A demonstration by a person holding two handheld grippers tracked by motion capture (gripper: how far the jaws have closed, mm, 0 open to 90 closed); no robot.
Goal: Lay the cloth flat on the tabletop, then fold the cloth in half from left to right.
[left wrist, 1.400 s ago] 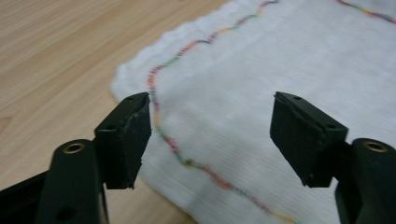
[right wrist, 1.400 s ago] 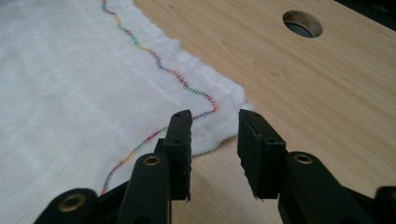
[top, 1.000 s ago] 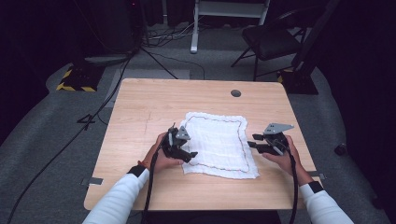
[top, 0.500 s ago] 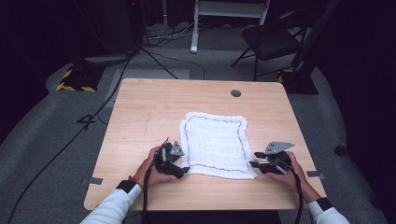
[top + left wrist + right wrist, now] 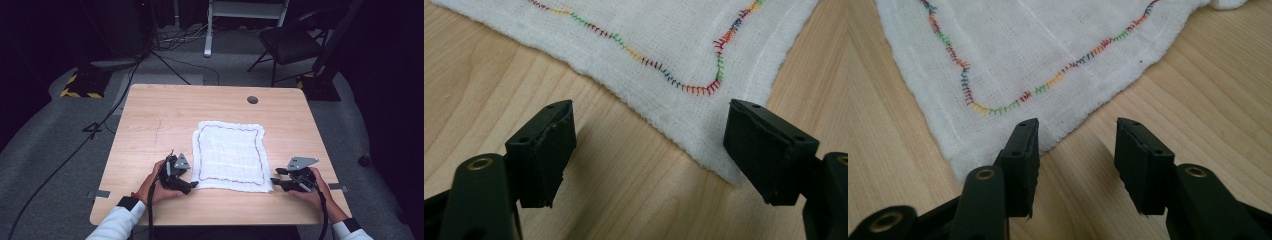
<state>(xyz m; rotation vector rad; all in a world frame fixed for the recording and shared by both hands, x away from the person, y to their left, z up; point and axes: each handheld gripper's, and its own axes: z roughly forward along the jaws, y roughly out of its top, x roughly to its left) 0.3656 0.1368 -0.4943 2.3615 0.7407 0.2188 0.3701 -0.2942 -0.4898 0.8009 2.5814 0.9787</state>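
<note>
A white cloth (image 5: pixel 230 155) with a multicoloured stitched border lies flat in the middle of the wooden table (image 5: pixel 165 115). My left gripper (image 5: pixel 191 182) rests low at the cloth's near left corner, open; in the left gripper view the cloth (image 5: pixel 664 40) has its corner reaching between the jaws of the gripper (image 5: pixel 651 145), untouched. My right gripper (image 5: pixel 274 183) sits at the near right corner, open, its jaws having just been opening. In the right gripper view the cloth (image 5: pixel 1038 50) ends just ahead of the gripper (image 5: pixel 1077 145), with bare wood between the jaws.
A round grommet hole (image 5: pixel 252 100) sits near the table's far edge. Beyond the table stand a dark chair (image 5: pixel 290 42) and a white frame (image 5: pixel 245 10). Cables (image 5: pixel 100 130) run over the grey floor at the left, near a yellow-black striped base (image 5: pixel 80 87).
Both hands have drawn back toward the table's near edge, from the cloth's sides down to its two near corners. The cloth lies as before.
</note>
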